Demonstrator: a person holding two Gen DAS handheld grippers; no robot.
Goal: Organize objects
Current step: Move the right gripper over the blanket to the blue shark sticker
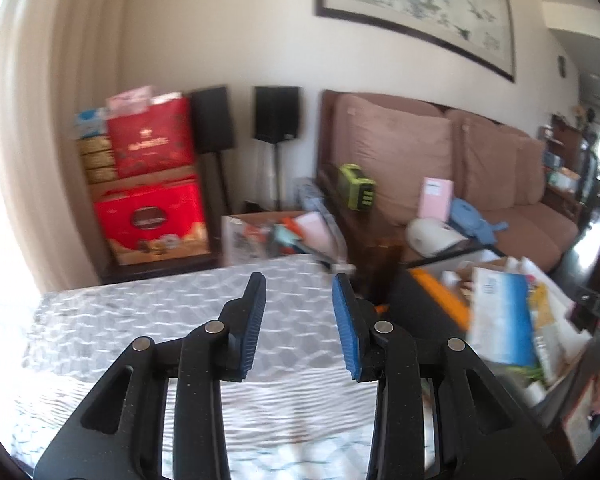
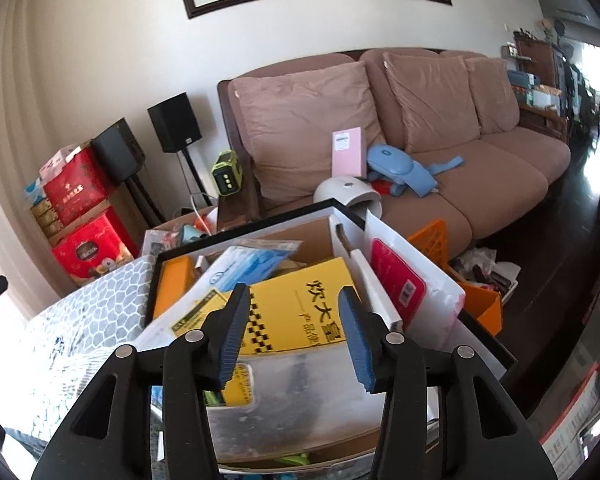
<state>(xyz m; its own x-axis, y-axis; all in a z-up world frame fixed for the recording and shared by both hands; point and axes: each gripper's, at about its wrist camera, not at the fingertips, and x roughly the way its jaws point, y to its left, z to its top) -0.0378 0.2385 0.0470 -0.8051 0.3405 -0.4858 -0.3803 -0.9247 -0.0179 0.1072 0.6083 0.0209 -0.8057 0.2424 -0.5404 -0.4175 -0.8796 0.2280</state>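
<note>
Right gripper (image 2: 292,334), jaws apart and empty, above the yellow booklet (image 2: 300,304) in the cluttered box (image 2: 236,232); left gripper (image 1: 300,320), likewise parted, over the patterned cloth (image 1: 140,320)

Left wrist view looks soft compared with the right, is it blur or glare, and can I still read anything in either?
Left wrist: motion-smeared, red boxes unreadable, window glare whitens the left edge. Right wrist: sharp, print on the yellow booklet legible, walls bowed by fisheye.
</note>
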